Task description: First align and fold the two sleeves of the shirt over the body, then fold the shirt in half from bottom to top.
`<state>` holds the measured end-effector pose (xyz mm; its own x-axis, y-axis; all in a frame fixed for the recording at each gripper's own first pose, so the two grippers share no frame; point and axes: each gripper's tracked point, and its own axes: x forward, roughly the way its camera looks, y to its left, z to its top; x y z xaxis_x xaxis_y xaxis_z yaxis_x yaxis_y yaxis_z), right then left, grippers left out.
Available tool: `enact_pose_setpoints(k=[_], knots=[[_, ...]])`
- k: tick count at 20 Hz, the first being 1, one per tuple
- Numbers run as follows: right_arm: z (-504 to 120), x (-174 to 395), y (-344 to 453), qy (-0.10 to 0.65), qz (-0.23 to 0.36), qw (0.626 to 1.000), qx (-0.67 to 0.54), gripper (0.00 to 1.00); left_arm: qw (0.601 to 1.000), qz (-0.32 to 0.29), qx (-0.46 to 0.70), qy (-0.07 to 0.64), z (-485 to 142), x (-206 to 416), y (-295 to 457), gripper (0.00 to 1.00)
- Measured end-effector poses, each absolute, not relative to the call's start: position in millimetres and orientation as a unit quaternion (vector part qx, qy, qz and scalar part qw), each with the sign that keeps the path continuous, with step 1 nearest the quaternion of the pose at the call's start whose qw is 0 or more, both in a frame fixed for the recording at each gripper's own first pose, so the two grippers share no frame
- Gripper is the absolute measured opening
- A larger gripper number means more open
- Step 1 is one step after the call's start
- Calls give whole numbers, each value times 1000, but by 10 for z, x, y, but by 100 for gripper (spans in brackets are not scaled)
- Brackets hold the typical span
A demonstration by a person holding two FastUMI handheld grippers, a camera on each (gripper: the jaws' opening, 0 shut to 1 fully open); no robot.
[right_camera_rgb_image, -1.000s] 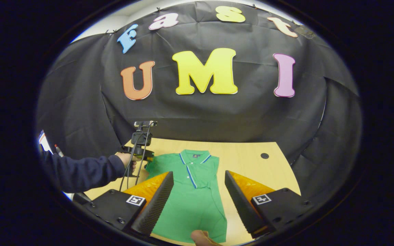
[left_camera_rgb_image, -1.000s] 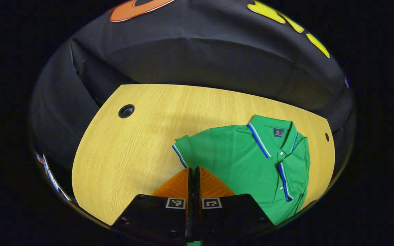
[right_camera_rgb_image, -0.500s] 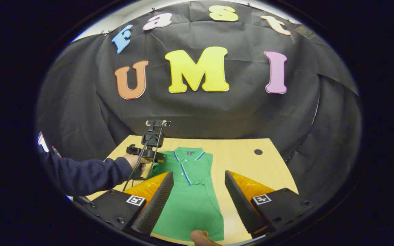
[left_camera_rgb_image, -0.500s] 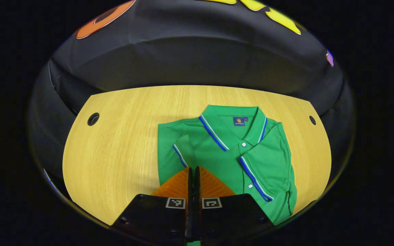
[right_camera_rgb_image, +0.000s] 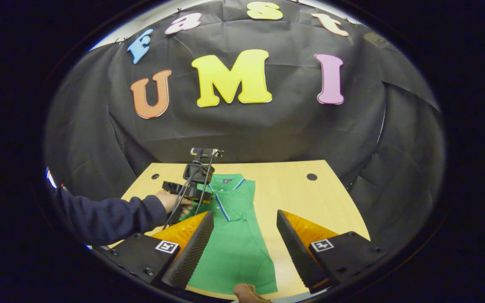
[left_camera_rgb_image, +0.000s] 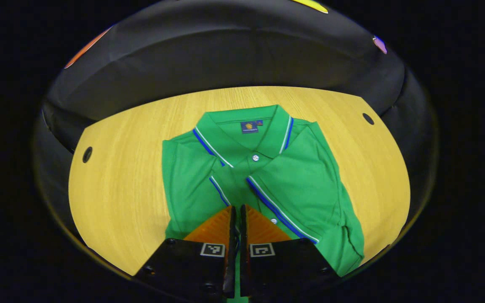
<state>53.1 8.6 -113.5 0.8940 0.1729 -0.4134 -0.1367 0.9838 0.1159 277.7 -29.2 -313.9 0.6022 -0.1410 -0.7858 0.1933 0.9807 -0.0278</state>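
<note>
One green shirt (left_camera_rgb_image: pixel 263 176) flat on the bench (left_camera_rgb_image: pixel 124 189), collar away from the left claw (left_camera_rgb_image: pixel 237 219), body running back under it. Right sleeve (left_camera_rgb_image: pixel 301 189) lies folded across the chest. Left sleeve (left_camera_rgb_image: pixel 225 185) is drawn over the body just ahead of the left claw, whose fingers are closed together on a bit of green fabric; likely that sleeve's edge, not released. Right claw (right_camera_rgb_image: pixel 244 235) spread wide, holding nothing, above the hem end. Judgement: sleeve stage almost finished; bottom-to-top fold not begun. Count: one shirt, two sleeves, two claws, two bench holes (left_camera_rgb_image: pixel 87 154)
</note>
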Motion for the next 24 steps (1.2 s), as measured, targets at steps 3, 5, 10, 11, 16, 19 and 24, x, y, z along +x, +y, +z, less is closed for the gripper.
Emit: enact_pose_setpoints(k=[3, 5, 10, 11, 16, 19, 24], knots=[[-1176, 540, 70, 221, 78, 971, 45, 94, 896, -109, 15, 430, -3141, 2693, -408, 32], [-1202, 544, 76, 224, 79, 970, 46, 98, 894, -114, 7, 432, -3142, 2589, -444, 65], [-1289, 548, 137, 229, 86, 969, 39, 94, 918, -119, -17, 379, -2835, 2299, -416, 78], [-1319, 542, 133, 231, 87, 968, 35, 94, 921, -121, -23, 369, -2764, 2198, -395, 89], [-1515, 516, 107, 238, 94, 967, 10, 98, 938, -124, -23, 323, -2496, 1596, -113, 94], [-1699, 442, 60, 251, 100, 963, 1, 94, 941, -112, -12, 319, -2516, 1197, 131, 95], [-2144, 298, -109, 293, 101, 950, -34, 98, 932, -86, -19, 352, -2837, 512, 533, 95]])
